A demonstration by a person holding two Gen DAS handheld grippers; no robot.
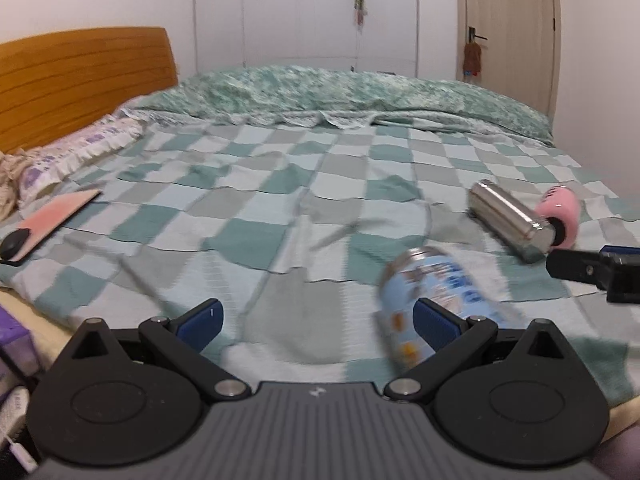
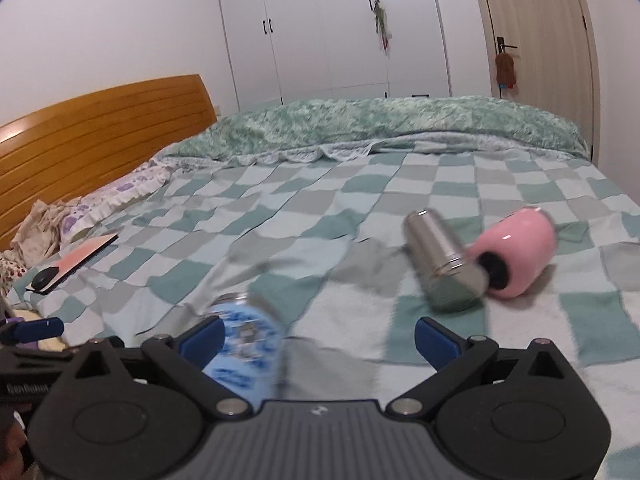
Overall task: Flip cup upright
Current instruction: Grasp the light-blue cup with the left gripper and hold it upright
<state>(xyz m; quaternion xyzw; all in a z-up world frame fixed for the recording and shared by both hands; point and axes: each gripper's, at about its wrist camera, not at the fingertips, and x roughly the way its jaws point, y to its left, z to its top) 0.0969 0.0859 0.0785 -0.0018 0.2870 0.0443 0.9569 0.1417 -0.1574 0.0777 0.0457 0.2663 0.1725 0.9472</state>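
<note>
A light blue printed cup [image 1: 436, 300] lies on its side on the checked bedspread, just beyond my left gripper's right fingertip; it also shows blurred in the right wrist view [image 2: 244, 344] by my right gripper's left fingertip. A steel cup [image 1: 508, 220] [image 2: 444, 260] and a pink cup [image 1: 560, 216] [image 2: 516, 256] lie on their sides further right, touching. My left gripper [image 1: 318, 326] is open and empty. My right gripper [image 2: 318, 340] is open and empty; its finger shows at the left wrist view's right edge [image 1: 592, 268].
A pink tablet-like slab with a black disc [image 1: 48, 224] [image 2: 72, 264] lies at the left. A pillow [image 1: 80, 152] and wooden headboard [image 1: 80, 76] stand left. A folded green quilt [image 1: 340, 92] lies at the far side. White wardrobe and door are behind.
</note>
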